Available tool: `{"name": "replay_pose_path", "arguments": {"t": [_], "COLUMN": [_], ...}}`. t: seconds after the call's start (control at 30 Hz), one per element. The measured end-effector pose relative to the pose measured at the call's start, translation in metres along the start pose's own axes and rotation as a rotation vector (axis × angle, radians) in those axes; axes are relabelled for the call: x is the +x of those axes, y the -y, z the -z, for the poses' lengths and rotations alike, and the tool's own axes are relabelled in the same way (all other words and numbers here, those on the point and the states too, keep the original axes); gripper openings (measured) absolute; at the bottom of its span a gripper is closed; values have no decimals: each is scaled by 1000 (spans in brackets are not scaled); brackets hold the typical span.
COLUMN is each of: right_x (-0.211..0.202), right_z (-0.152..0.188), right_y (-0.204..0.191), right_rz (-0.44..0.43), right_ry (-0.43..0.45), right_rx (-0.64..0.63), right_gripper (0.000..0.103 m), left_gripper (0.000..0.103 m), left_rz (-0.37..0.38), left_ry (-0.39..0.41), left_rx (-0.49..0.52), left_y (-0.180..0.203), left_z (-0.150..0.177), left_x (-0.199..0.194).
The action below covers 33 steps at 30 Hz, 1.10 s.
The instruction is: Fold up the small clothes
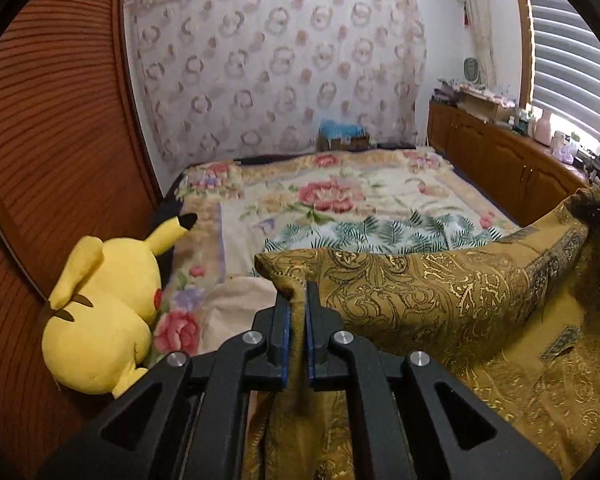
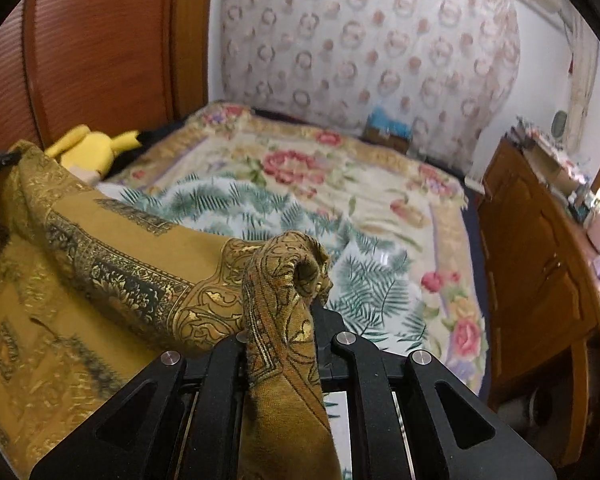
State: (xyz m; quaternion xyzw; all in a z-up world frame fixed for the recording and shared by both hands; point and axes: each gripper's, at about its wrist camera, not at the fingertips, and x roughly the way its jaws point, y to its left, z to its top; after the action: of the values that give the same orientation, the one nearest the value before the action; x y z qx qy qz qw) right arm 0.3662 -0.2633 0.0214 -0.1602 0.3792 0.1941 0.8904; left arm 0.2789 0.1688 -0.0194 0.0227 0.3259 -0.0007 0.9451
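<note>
Over the flowered bed hangs a mustard-gold scarf, stretched between both grippers. It looks light, soft and limp, likely to sag, so corners are the places to hold. Gold paisley with dark borders covers it. The left gripper and right gripper each pinch a corner.

Window daylight, soft blur, fisheye-bent dark edges
</note>
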Motion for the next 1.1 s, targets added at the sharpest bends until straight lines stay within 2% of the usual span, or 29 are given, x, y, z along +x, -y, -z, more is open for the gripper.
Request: {"name": "replay_pose_path", "arguments": {"t": [0.13, 0.2, 0.23, 0.33, 0.37, 0.5, 0.57, 0.7, 0.8, 1.1], "right_x": [35, 46, 50, 56, 55, 47, 37, 16, 6, 8], "right_z": [4, 6, 6, 8, 10, 20, 28, 48, 60, 87], "right_y": [10, 15, 16, 20, 20, 24, 24, 24, 25, 27], "right_rz": [-10, -15, -1, 15, 15, 13, 26, 14, 12, 33], "right_ry": [-55, -68, -71, -78, -78, -60, -43, -24, -28, -96], "right_rx": [37, 69, 75, 91, 99, 140, 150, 183, 205, 244], "right_gripper": [8, 19, 25, 35, 37, 48, 51, 56, 59, 59], "left_gripper": [8, 12, 17, 31, 38, 51, 58, 59, 59, 59], "left_rz": [9, 6, 1, 9, 15, 9, 25, 26, -16, -43], "left_ry": [-45, -55, -57, -59, -61, -76, -85, -121, -138, -160], "left_rx": [-12, -17, -15, -23, -26, -17, -30, -46, -45, -74], "left_y": [-5, -6, -6, -9, -10, -7, -7, -7, -9, -17], "left_z": [2, 4, 6, 14, 18, 41, 53, 75, 88, 107], "left_x": [20, 21, 19, 11, 8, -7, -13, -16, -19, -22]}}
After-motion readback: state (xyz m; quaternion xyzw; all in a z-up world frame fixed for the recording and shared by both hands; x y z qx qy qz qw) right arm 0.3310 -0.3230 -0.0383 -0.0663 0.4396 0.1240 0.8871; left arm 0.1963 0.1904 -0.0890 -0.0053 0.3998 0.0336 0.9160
